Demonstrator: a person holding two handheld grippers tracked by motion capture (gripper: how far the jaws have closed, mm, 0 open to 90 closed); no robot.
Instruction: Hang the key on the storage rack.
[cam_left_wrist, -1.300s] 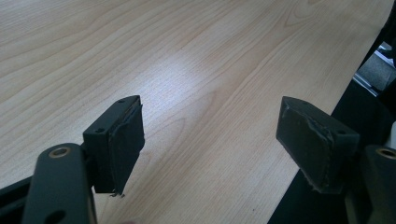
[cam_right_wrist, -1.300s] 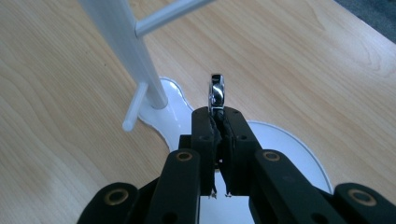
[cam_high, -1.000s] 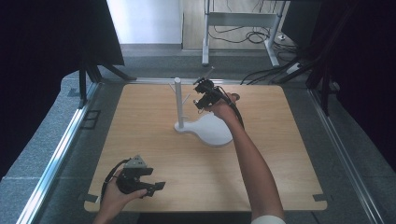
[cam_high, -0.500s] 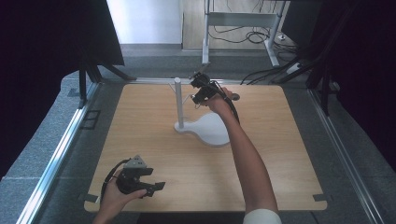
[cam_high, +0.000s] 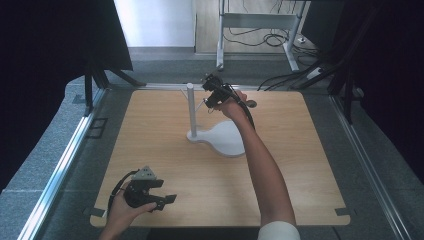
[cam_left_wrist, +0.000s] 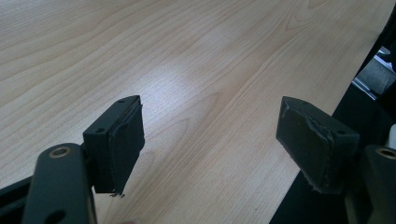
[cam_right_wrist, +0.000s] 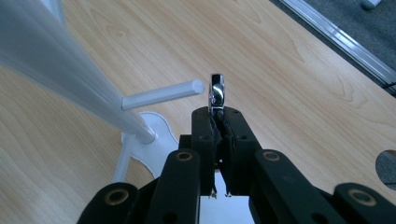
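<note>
Right gripper view: my right gripper (cam_right_wrist: 218, 122) pinches a shiny metal ring (cam_right_wrist: 216, 92), jaws pressed tight on its lower edge, the ring upright just beside the tip of the white stand's (cam_right_wrist: 70, 77) side peg (cam_right_wrist: 161, 94). My left gripper (cam_left_wrist: 210, 140) rests low over the wooden table (cam_left_wrist: 196, 70), jaws spread with nothing between them.
</note>
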